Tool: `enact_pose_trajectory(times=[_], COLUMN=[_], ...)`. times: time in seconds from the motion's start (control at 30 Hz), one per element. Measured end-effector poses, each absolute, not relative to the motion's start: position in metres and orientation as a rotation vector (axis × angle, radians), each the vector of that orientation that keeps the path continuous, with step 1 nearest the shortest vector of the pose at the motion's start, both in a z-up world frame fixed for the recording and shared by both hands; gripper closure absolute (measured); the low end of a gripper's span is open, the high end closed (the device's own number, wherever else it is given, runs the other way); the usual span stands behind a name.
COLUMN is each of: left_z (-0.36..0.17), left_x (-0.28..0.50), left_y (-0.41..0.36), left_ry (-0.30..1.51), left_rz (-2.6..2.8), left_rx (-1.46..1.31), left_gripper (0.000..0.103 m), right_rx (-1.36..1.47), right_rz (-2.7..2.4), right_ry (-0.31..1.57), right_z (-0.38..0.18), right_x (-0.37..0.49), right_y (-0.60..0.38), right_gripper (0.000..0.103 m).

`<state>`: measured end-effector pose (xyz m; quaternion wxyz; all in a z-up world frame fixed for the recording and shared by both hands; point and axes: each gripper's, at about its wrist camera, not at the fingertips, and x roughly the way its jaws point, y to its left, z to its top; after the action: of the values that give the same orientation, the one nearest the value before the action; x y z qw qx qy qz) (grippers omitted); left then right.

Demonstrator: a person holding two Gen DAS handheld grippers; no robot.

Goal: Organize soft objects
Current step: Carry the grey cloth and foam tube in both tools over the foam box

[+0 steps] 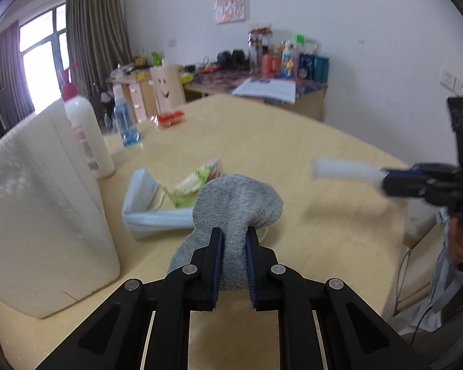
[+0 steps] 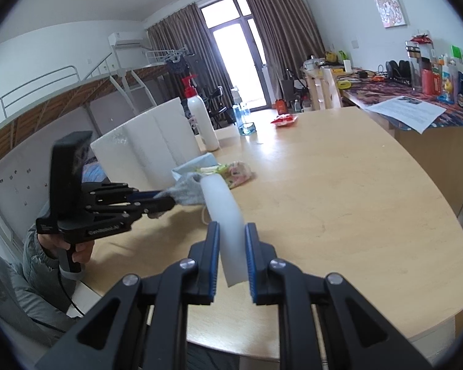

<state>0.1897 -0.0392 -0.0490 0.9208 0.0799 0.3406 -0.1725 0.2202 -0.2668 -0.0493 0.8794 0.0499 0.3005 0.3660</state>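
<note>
Left wrist view: left gripper (image 1: pixel 234 240) is clamped on the grey sock (image 1: pixel 236 203), lifting it clear of the table (image 1: pixel 308 141) for sorting. Beyond, right gripper (image 2: pixel 231 240) pinches a white foam strip (image 2: pixel 223 206).

You have a white lotion bottle (image 1: pixel 88 135) with a red pump on the wooden table (image 1: pixel 293 141), a blue spray bottle (image 1: pixel 125 123) beside it, and papers (image 2: pixel 407 112) on the far desk.

left tool (image 1: pixel 234 231) clamped, right tool (image 2: pixel 231 228) clamped, apparently tilted downward
</note>
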Motion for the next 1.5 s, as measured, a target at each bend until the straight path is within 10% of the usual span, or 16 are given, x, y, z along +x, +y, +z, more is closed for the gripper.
enact_pose_trajectory(times=[1.5], left_z=[0.053], left_x=[0.086], left_y=[0.083], left_ry=[0.273], left_rz=[0.023], left_rx=[0.043], left_gripper=[0.088], right_rx=[-0.033], right_rz=[0.837], right_ry=[0.353], right_z=[0.037], right_x=[0.178], right_y=[-0.130], right_gripper=[0.084])
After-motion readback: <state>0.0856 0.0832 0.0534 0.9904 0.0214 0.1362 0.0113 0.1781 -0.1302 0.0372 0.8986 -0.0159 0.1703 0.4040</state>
